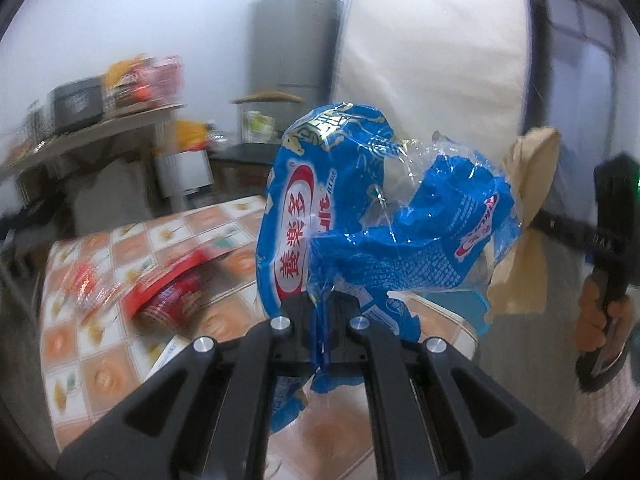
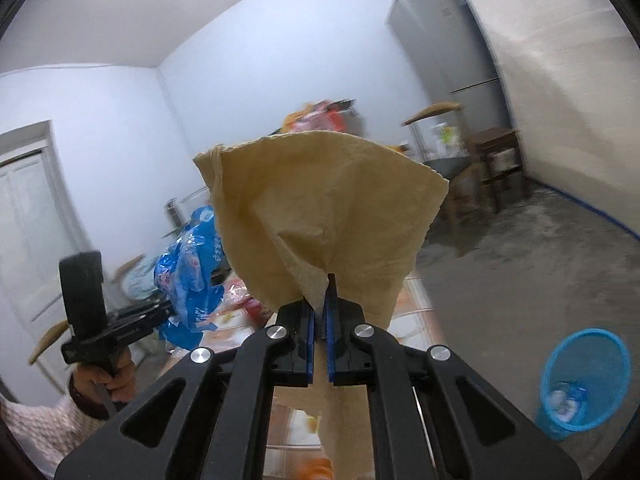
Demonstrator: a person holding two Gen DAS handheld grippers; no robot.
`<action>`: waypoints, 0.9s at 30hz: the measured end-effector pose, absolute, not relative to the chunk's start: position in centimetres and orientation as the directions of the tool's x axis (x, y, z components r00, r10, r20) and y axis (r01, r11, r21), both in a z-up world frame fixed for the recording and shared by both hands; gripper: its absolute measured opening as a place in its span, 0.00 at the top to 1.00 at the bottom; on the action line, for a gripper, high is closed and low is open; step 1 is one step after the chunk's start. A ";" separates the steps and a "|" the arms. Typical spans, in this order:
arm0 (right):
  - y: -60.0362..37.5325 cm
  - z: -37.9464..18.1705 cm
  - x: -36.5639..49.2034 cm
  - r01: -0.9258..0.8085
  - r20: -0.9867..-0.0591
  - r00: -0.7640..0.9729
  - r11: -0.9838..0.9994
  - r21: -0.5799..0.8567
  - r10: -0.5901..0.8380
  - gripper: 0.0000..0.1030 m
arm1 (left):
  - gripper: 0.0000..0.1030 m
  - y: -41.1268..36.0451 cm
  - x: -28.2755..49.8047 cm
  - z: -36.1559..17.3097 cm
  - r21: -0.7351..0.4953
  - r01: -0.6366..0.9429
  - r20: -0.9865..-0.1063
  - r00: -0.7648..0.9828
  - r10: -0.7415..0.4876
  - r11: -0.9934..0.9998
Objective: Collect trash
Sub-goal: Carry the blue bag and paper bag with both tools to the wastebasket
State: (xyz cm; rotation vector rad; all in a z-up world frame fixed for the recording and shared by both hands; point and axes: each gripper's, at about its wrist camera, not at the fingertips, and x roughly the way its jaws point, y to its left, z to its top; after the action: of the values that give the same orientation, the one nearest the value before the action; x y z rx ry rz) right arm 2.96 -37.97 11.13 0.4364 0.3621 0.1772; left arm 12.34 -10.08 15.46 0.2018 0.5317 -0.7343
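Trash, two pieces, both carried aloft above the table.

Item one — blue snack wrapper (image 1: 360,216). Clamped in the left gripper (image 1: 320,320), jaws clenched on a bunched lower fold; the rest rises and spreads toward twelve and two o'clock. Thin printed film with a clear window, crumpled. Judged very light, limp, slick and noisy; it will flap and may slide out of a shallow pinch. Best taken where several layers are gathered, as now, not at a single loose edge.

Item two — tan paper napkin (image 2: 320,208). Pinched in the right gripper (image 2: 320,300), blue pads shut on a folded corner, the sheet fanning up toward twelve o'clock and a strip hanging below at six. Judged soft, weightless, easily torn; grip on the doubled fold holds better than on one ply.

Outward, left wrist view: patterned table (image 1: 100,360) at seven to nine o'clock, bearing a red noodle cup (image 1: 172,300) on its side and a red packet (image 1: 86,284) — blurred, presumably trash still to gather. The person's hand (image 1: 600,316) holds the other tool at three o'clock.

Outward, right wrist view: blue mesh bin (image 2: 584,380) on the floor at four o'clock, some wrappers already inside, well apart from both grippers. Grey fridge (image 2: 444,40) at one o'clock.
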 end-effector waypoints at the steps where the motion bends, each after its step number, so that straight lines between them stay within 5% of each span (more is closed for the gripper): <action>1: -39.1 11.0 2.4 -0.050 -0.313 0.928 0.899 0.435 0.203 0.95 | 1.00 -12.3 12.7 15.5 0.015 0.711 -0.548 0.594 -0.589 0.703; 8: -46.5 8.6 -0.9 0.173 -0.375 0.927 0.880 0.442 0.006 0.95 | 1.00 -26.8 15.5 12.9 0.106 0.844 -0.719 0.430 -0.545 0.526; 15: -56.2 0.7 -1.4 0.363 -0.487 0.870 0.761 0.539 -0.070 0.95 | 1.00 -42.4 16.7 5.5 0.108 0.922 -0.893 0.255 -0.372 0.372; 27: -69.8 -19.8 0.8 0.657 -0.746 0.665 0.498 0.566 -0.031 0.95 | 0.99 -64.9 14.5 -11.7 0.241 0.963 -0.960 0.255 -0.117 0.118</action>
State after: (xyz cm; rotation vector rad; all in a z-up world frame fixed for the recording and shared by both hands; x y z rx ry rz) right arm 0.76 -69.80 -19.77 0.9714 0.7458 -0.4666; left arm 14.54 -64.90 -11.72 1.1481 0.9773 -1.0108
